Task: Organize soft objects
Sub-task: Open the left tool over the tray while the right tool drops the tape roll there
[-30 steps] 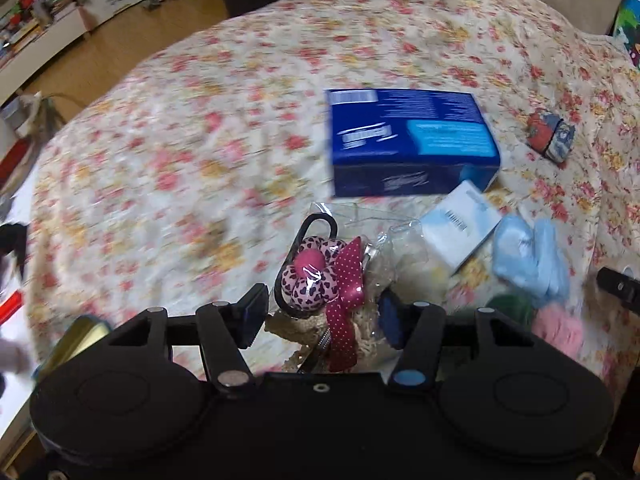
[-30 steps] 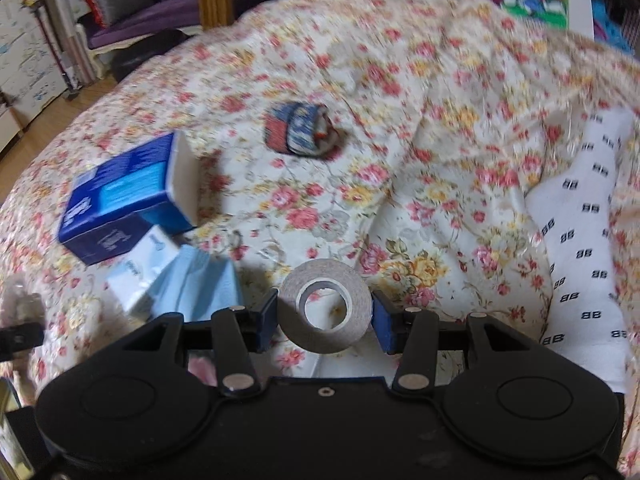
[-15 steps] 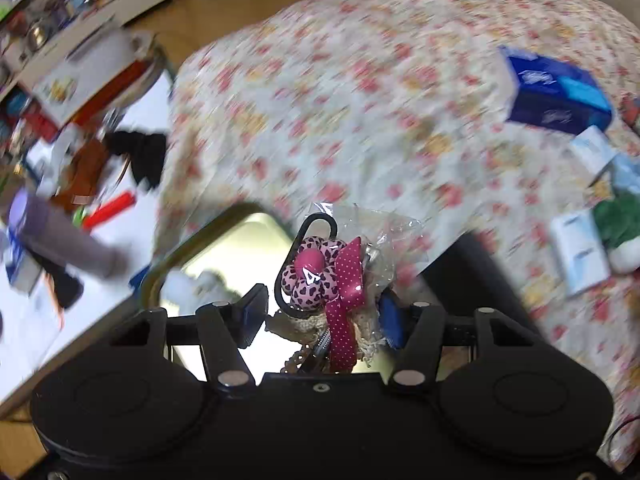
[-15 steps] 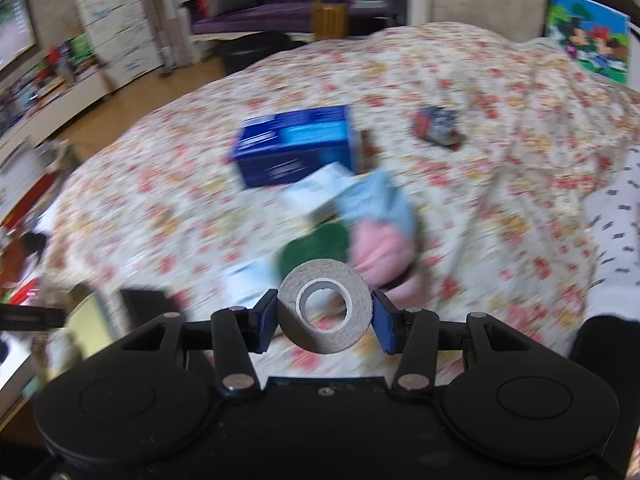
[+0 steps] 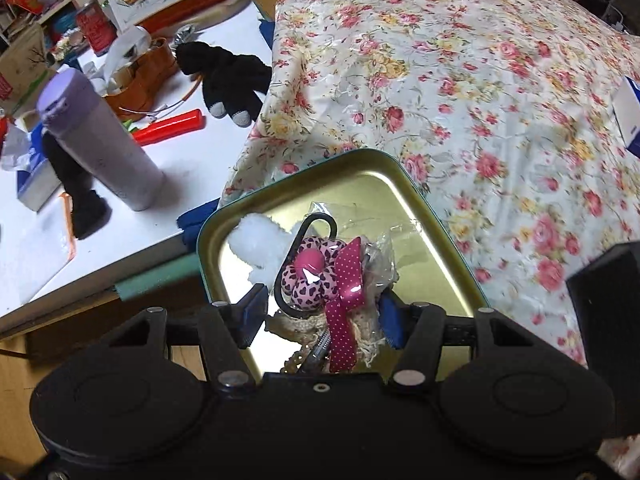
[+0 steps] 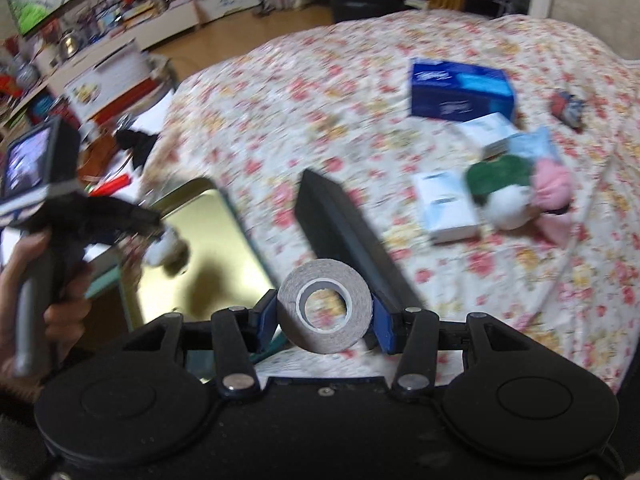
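Observation:
My left gripper (image 5: 322,308) is shut on a clear bag of hair accessories (image 5: 308,276): a pink leopard-print flower, a dotted pink bow and a black clip. It hangs over a gold tin tray (image 5: 404,184) at the bed's edge, where a white fluffy ball (image 5: 260,244) lies. My right gripper (image 6: 324,316) is shut on a grey tape roll (image 6: 324,270), held above the floral bedspread just right of the tin (image 6: 200,248). In the right wrist view a hand (image 6: 52,280) holds the left gripper over the tin.
A black box (image 6: 344,232) stands beside the tin. Farther right lie a blue tissue box (image 6: 460,92), small white packs (image 6: 444,208) and green, white and pink soft things (image 6: 508,208). A white desk (image 5: 180,168) with a bottle (image 5: 100,140) and black gloves (image 5: 228,76) is on the left.
Both grippers have swung left across the bed, from the pile by the blue box to the gold tin at the edge. Each keeps its load.

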{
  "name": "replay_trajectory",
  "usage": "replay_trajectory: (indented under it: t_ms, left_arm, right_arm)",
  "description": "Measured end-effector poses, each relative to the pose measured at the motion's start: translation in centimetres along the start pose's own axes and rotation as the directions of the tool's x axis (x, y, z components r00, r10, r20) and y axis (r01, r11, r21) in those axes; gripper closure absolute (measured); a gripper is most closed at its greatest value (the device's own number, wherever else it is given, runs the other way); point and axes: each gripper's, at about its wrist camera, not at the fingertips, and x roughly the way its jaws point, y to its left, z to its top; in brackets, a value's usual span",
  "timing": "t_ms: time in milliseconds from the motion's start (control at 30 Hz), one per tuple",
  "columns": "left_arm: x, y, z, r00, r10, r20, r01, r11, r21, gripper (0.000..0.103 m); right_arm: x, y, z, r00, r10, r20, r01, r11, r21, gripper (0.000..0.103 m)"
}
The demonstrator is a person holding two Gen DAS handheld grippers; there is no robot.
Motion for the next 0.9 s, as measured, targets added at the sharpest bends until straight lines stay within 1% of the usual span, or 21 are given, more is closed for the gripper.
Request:
replay_trajectory:
  t_ms: [67, 200, 267, 300, 400, 500, 633, 733, 767, 833, 900]
  left_arm:
    - [0.7, 0.1, 0.4, 1.0, -0.005, 0.005, 0.005, 1.0, 0.009, 0.048]
    - [1.9, -0.2, 0.7, 0.999, 0.016, 0.045, -0.019, 0.998, 0.057, 0.047]
    - [2.7, -0.1, 0.9, 0.999, 0.037, 0.035, -0.039, 0.997, 0.069, 0.047]
    - [2.9, 0.1, 0.9, 0.999, 0.033, 0.03, -0.035, 0.997, 0.063, 0.047]
    - [2.8, 0.7, 1.1, 1.0, -0.018, 0.024, 0.017, 0.998, 0.055, 0.047]
    - [2.7, 0.9, 1.2, 0.999, -0.049, 0.019, 0.048, 0.998, 0.042, 0.047]
    - [2.2, 0.5, 1.4, 0.997, -0.062, 0.038, 0.06, 0.997, 0.044, 0.04]
    - [1.7, 0.1, 1.3, 0.997, -0.036, 0.071, 0.032, 0.998, 0.059, 0.028]
    - [1.6, 0.1, 1.3, 0.996, -0.024, 0.081, 0.019, 0.998, 0.062, 0.027]
    - [1.6, 0.1, 1.2, 0.996, -0.013, 0.086, 0.007, 0.998, 0.065, 0.027]
    - [1.8, 0.3, 1.3, 0.997, -0.02, 0.074, 0.016, 0.998, 0.058, 0.027]
  right_arm:
    - [0.7, 1.6, -0.1, 1.0, 0.004, -0.022, -0.004, 1.0, -0.013, 0.056]
    - [2.4, 3.9, 0.3, 0.999, 0.005, -0.051, -0.007, 0.999, -0.05, 0.057]
    - [3.2, 4.8, 0.4, 0.998, 0.008, -0.065, -0.012, 0.998, -0.068, 0.057]
    - [3.7, 5.2, 0.5, 0.997, 0.007, -0.074, -0.013, 0.997, -0.076, 0.057]
    - [5.2, 6.5, 0.5, 0.994, 0.011, -0.109, -0.021, 0.996, -0.088, 0.057]
    - [7.1, 7.7, 0.5, 0.989, 0.011, -0.147, -0.025, 0.995, -0.096, 0.057]
    - [8.8, 8.7, 0.2, 0.983, -0.004, -0.181, -0.015, 0.994, -0.105, 0.057]
    - [9.4, 9.1, 0.2, 0.981, -0.009, -0.193, -0.012, 0.994, -0.111, 0.057]
    - [9.5, 9.1, 0.2, 0.981, -0.012, -0.192, -0.01, 0.994, -0.112, 0.057]
    - [9.7, 9.1, 0.4, 0.982, -0.014, -0.19, -0.007, 0.994, -0.11, 0.056]
    - [9.8, 9.0, 0.7, 0.982, -0.013, -0.188, -0.007, 0.995, -0.102, 0.056]
